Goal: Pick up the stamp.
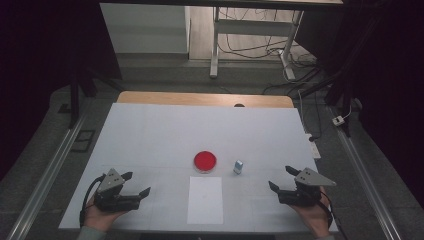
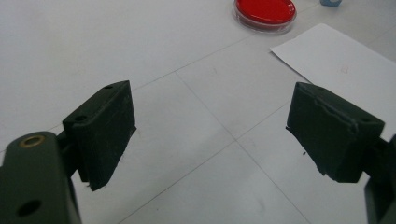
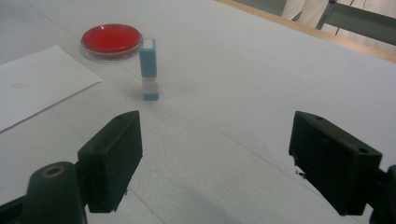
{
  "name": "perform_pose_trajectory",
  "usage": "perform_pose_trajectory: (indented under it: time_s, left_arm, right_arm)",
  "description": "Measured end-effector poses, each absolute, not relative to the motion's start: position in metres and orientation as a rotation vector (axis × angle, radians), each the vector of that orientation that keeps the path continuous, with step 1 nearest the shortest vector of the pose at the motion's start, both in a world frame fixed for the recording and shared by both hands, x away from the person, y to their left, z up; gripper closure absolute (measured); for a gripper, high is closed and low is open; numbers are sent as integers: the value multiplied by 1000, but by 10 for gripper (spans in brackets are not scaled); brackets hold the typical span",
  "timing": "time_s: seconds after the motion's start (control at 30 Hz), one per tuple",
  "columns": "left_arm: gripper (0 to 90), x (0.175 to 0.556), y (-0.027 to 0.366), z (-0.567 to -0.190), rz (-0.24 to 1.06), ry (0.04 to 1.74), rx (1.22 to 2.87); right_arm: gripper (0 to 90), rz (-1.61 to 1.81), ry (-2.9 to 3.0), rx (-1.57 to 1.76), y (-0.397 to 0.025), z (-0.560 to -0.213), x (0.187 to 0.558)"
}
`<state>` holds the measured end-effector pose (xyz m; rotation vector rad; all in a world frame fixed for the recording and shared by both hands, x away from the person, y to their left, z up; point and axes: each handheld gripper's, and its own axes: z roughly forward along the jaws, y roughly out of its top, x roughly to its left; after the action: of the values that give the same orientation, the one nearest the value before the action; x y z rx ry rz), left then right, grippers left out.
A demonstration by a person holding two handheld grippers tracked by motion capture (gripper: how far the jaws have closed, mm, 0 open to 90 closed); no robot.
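My left gripper [image 1: 134, 184] has its two black jaws spread wide, with nothing between them, just bare white table [image 1: 150, 135]. My right gripper [image 1: 283, 179] is the same: jaws wide apart and empty.

I think I am at the very start, getting ready to reach. The little blue block [image 3: 148, 69] stands upright at about eleven o'clock from my right gripper, near but not touching. Just behind it, at about ten o'clock, sits the red dish [image 3: 111, 39]. From my left gripper, the red dish is at about one o'clock, well apart. The sheet of paper [image 1: 205, 199] lies flat between my two grippers.

Next I should slide the right gripper forward so the block sits between the jaws, then squeeze gently so it does not tip.

Both hands rest low near the table's near edge, grippers pointing inward and forward.
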<state>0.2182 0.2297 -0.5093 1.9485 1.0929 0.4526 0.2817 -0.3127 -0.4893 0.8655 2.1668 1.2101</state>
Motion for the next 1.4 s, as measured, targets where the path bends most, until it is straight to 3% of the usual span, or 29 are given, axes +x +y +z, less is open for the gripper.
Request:
perform_pose_trajectory:
  time_s: [1.4]
  left_arm:
    - [156,219,231,-512,466,1097,1967]
  right_arm:
    - [233,1240,2176,860,-306,-482,281]
